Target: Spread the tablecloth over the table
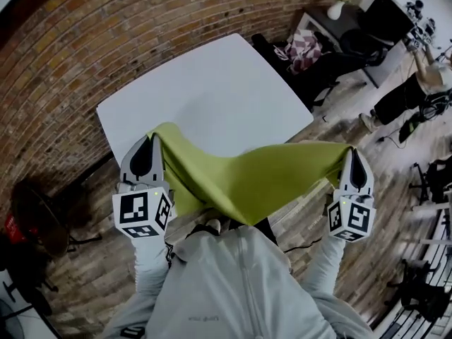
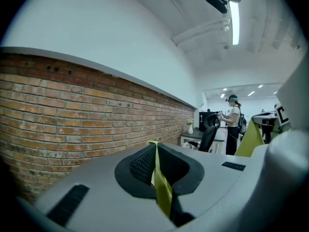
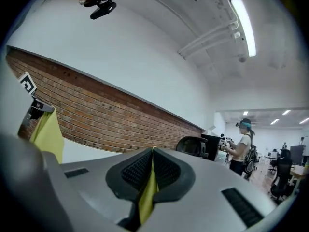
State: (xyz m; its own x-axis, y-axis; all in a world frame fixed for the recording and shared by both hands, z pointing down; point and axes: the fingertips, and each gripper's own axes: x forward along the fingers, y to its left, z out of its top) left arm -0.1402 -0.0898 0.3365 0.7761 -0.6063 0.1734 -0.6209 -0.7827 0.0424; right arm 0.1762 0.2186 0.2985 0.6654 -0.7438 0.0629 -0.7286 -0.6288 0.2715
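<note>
Green tablecloth [image 1: 247,179], spanning left gripper [image 1: 150,144] to right gripper [image 1: 352,158] (middle sagging)

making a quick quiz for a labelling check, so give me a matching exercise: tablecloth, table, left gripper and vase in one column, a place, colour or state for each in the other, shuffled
Column 1
1. tablecloth
2. table
3. left gripper
4. vase

Column 2
a. standing on a dark cabinet at the far side of the room
b. yellow-green, held up in the air, sagging in the middle
c. shut on an edge of cloth
d. white top, next to the brick wall

Pairs: 1-b, 2-d, 3-c, 4-a
</note>
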